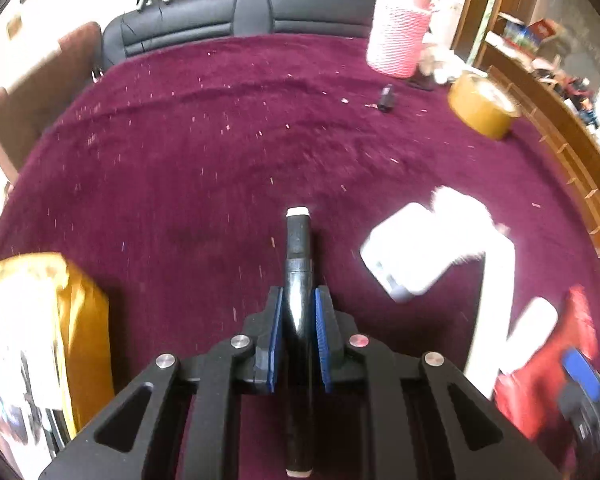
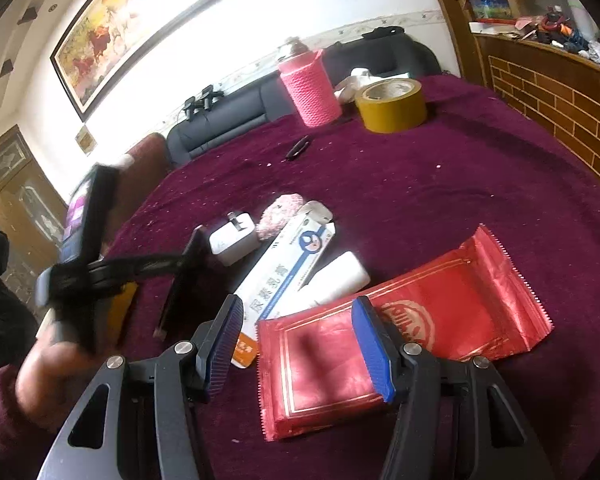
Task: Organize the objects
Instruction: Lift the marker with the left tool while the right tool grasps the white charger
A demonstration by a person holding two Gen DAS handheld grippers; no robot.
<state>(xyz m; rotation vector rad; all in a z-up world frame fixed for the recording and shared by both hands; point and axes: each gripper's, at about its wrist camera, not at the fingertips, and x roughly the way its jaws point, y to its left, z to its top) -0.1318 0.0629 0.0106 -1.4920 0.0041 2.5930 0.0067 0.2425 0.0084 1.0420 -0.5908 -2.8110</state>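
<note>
1. Two claws show: our left claw (image 1: 299,312) is clenched on a slim black cylindrical pen with a white end cap (image 1: 298,248), its blue ribbed pads (image 1: 277,320) pressing both sides of the barrel, which points away over the plush maroon cloth of the counter (image 1: 204,152).
2. Our right claw (image 2: 300,344) is released, jaws wide apart, hovering just above a flat red foil packet with gold lines (image 2: 380,336) on the counter.
3. Just beyond the packet lie a long white and blue carton printed with Chinese characters (image 2: 288,264) and a white tube (image 2: 336,276), side by side and touching.
4. Near the carton's far end we see a white plug-in charger block (image 2: 234,240) beside a small pink fuzzy thing (image 2: 280,212) that we cannot identify.
5. Toward the far edge stand a pink knitted cylindrical holder (image 2: 312,88) and a brown roll of packing tape (image 2: 392,106), with a small dark object (image 2: 298,147) lying in front of them.
6. A yellow package (image 1: 60,320) sits at the left in the left wrist view.
</note>
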